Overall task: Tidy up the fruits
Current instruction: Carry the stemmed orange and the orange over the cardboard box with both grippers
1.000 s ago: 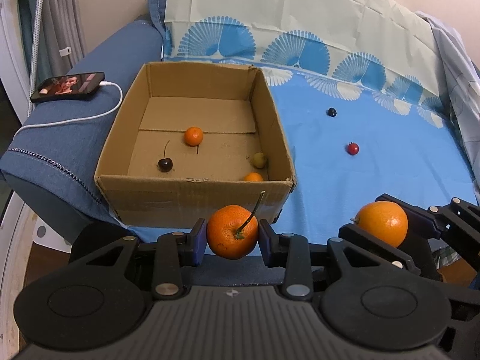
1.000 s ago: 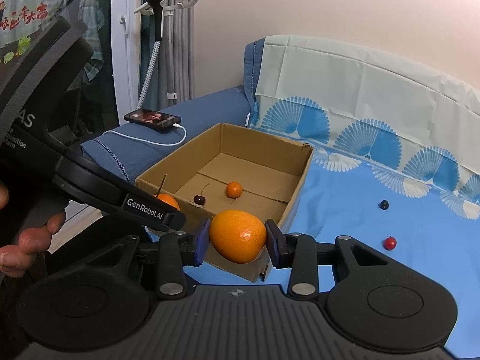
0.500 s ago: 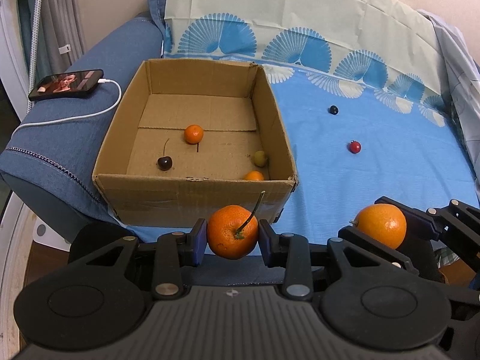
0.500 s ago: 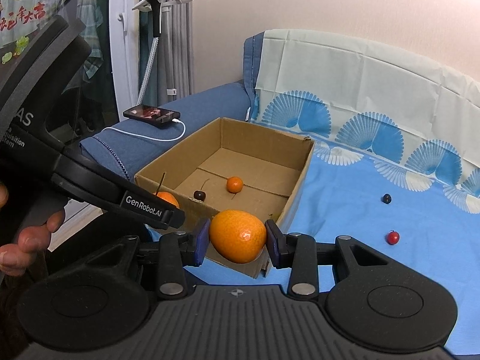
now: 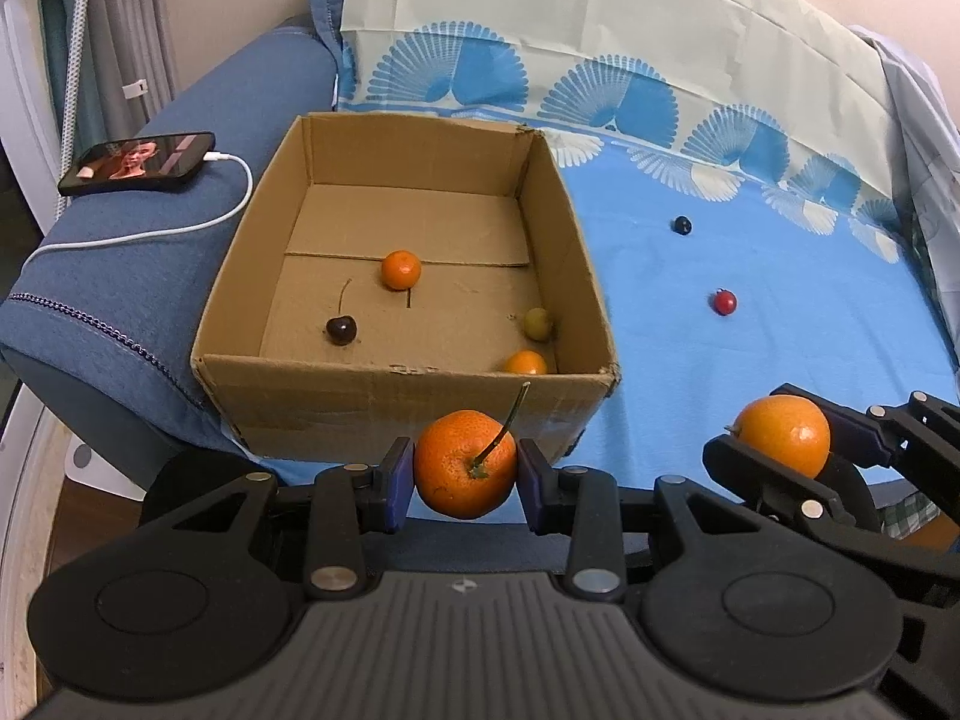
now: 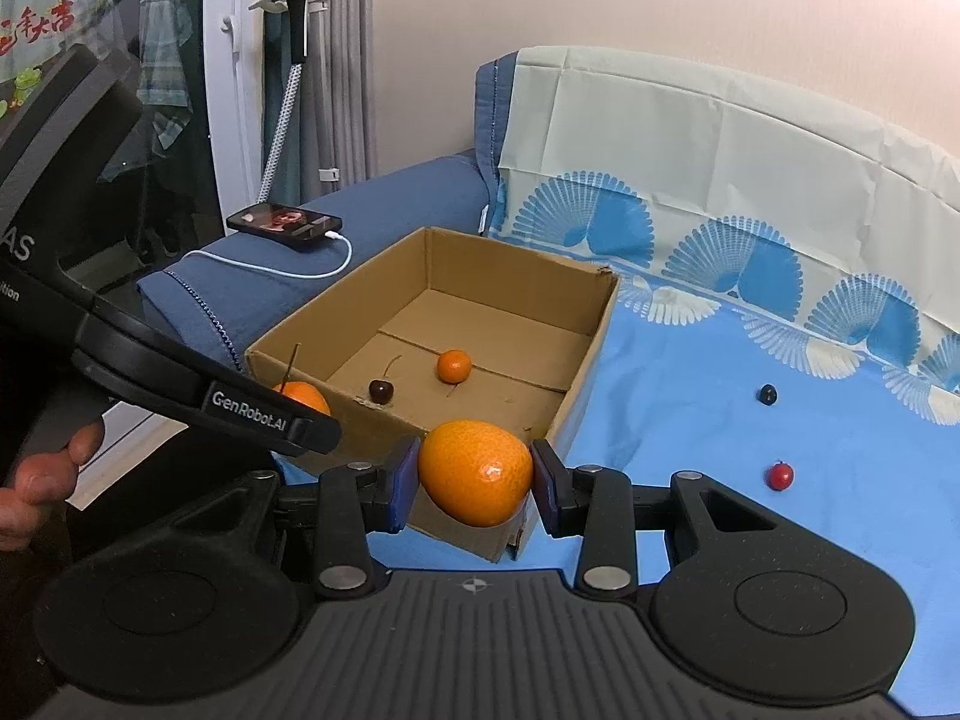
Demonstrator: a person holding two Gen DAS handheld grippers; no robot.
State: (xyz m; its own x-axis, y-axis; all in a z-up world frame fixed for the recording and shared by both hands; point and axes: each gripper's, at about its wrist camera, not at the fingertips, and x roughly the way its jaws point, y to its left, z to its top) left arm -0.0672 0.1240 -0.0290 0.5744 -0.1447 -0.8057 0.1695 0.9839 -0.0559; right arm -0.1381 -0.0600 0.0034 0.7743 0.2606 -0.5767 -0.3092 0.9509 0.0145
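My left gripper [image 5: 465, 474] is shut on a stemmed mandarin [image 5: 462, 465], held just short of the near wall of an open cardboard box [image 5: 396, 396]. My right gripper [image 6: 474, 483] is shut on a second, stemless mandarin [image 6: 477, 471] near the box's right front corner; that mandarin also shows in the left wrist view [image 5: 783, 435]. Inside the box lie a small orange [image 5: 401, 270], a dark cherry [image 5: 341, 330], a yellow-green fruit [image 5: 538, 324] and another small orange [image 5: 525, 363]. A red fruit [image 5: 725, 302] and a dark berry [image 5: 681, 225] lie on the blue sheet.
The box stands on a sofa covered by a blue fan-patterned sheet [image 5: 750, 330]. A phone [image 5: 138, 163] with a white cable lies on the left armrest. A person's hand [image 6: 42, 474] grips the left tool. A garment steamer stand [image 6: 294, 30] is behind the armrest.
Both views have crept slightly closer to the box. Each gripper still holds its mandarin the same way.
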